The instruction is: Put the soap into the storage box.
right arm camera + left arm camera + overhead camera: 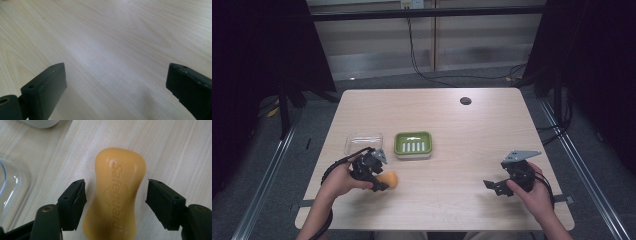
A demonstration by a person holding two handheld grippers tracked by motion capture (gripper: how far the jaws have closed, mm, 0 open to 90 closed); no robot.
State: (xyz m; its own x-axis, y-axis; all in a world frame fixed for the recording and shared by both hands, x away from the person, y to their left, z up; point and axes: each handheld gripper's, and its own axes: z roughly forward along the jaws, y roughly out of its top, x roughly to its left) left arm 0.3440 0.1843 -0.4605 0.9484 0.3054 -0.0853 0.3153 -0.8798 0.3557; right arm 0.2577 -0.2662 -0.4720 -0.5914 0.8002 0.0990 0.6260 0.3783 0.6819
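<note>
The soap [117, 195] lies lengthwise between the half-open jaws of the left gripper [116, 202], pointing to 12 o'clock, not yet pinched; the right gripper [116, 87] is wide, well apart.

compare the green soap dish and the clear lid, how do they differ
The green soap dish is opaque, while the clear lid lets the table show through. The dish has a row of pale slots in its floor; the lid looks plain. The dish lies nearer the table's middle, the lid to its left, closer to the left gripper and the soap. Both are rounded rectangles of similar size, side by side and apart.
</note>
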